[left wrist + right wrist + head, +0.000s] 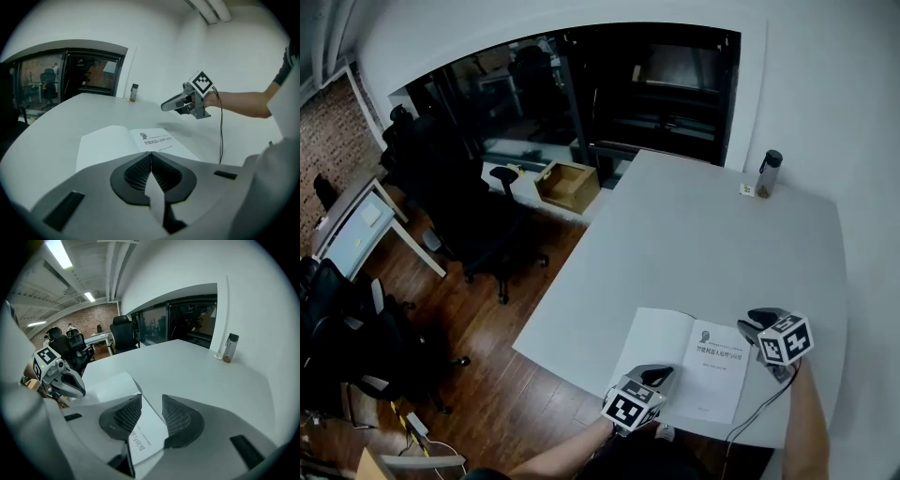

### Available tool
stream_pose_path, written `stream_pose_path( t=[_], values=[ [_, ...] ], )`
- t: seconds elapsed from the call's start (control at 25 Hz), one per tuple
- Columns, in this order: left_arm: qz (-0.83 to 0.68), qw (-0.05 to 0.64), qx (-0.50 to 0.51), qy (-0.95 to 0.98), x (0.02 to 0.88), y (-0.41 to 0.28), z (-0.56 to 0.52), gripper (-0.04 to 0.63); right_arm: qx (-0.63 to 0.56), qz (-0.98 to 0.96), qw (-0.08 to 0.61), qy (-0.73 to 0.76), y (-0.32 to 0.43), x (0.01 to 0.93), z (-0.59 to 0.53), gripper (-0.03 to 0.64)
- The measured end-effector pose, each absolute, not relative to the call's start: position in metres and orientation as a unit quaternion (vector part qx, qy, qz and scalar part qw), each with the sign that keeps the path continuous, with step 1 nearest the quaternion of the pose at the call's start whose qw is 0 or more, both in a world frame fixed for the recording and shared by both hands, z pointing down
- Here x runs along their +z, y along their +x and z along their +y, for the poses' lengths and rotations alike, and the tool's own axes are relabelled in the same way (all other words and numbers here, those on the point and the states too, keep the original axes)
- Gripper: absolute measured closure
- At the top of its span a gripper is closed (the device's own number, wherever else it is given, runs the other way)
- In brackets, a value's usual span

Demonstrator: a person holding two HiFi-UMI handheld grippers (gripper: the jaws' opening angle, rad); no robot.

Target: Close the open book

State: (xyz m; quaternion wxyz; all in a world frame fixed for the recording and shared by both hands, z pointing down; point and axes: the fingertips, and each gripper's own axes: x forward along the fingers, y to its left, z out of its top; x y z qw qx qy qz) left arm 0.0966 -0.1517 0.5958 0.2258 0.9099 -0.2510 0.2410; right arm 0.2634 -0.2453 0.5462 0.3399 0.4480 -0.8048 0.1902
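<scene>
An open book [689, 366] lies flat near the front edge of the white table [694, 234], with a blank left page and a printed title page on the right. My left gripper [661, 375] hovers over the lower left page; in the left gripper view its pads [151, 161] meet, shut and empty, with the book [126, 143] ahead. My right gripper [748, 326] hangs just above the table at the book's right edge. Its jaws [152, 411] stand apart with nothing held, and the printed page [145, 437] shows through the gap. Each gripper sees the other: the right gripper [164, 107] and the left gripper [77, 387].
A clear bottle with a dark cap [769, 173] stands at the table's far right beside a small item [747, 190]. Left of the table are black office chairs [487, 234] on wood floor and an open wooden box [567, 185]. A cable [759, 408] trails from the right gripper.
</scene>
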Motion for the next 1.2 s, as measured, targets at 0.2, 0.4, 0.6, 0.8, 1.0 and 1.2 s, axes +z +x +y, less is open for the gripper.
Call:
stream_pose_path(
  t=[0.2, 0.4, 0.6, 0.8, 1.0, 1.2],
  values=[
    [-0.271, 0.230, 0.241, 0.903, 0.591, 0.084, -0.154, 0.591, 0.202, -0.832, 0.333, 0.394, 0.210, 0.556, -0.265, 0.477],
    [-0.303, 0.236, 0.236, 0.892, 0.590, 0.063, -0.157, 0.591, 0.218, -0.853, 0.340, 0.330, 0.148, 0.584, -0.290, 0.394],
    [-0.339, 0.236, 0.229, 0.882, 0.584, 0.040, -0.169, 0.591, 0.230, -0.851, 0.364, 0.301, 0.115, 0.616, -0.315, 0.374],
    [-0.360, 0.234, 0.226, 0.875, 0.579, 0.022, -0.177, 0.589, 0.263, -0.844, 0.378, 0.273, 0.095, 0.635, -0.322, 0.374],
    [-0.370, 0.239, 0.226, 0.869, 0.584, 0.006, -0.180, 0.590, 0.263, -0.842, 0.409, 0.234, 0.089, 0.645, -0.314, 0.376],
    [-0.387, 0.248, 0.224, 0.859, 0.591, -0.014, -0.190, 0.590, 0.258, -0.852, 0.389, 0.237, 0.102, 0.625, -0.312, 0.382]
  ],
)
